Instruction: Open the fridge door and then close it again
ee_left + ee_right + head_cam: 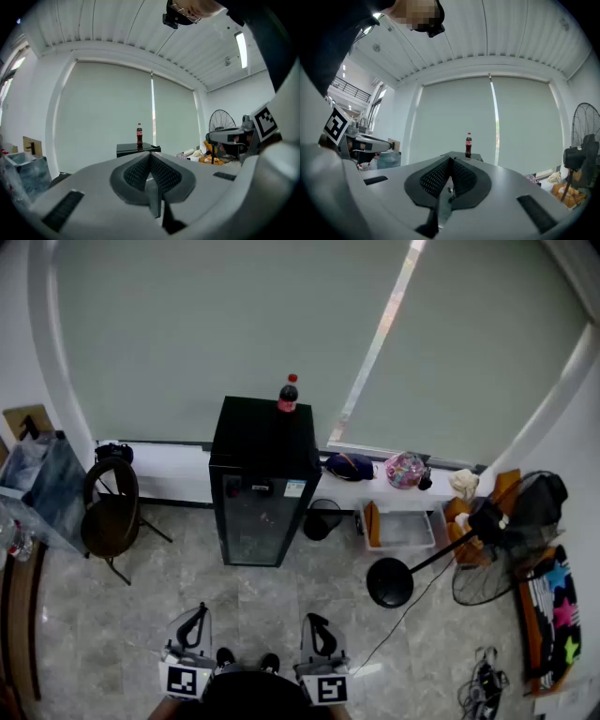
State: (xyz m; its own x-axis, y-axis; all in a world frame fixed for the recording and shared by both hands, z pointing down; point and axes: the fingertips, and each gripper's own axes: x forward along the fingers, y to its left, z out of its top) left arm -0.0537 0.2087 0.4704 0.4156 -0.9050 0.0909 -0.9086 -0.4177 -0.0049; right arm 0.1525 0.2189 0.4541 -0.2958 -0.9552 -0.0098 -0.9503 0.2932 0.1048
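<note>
Pointing level and side by side, the left claw (151, 158) and the right claw (450, 163) each have their jaws pressed together with nothing between them. Well ahead of both, untouched, stands the black fridge (260, 442), its glass door (253, 521) closed. A cola bottle (289, 395) stands upright on top of it. A standing fan (583, 140) is off to the right claw's right.
</note>
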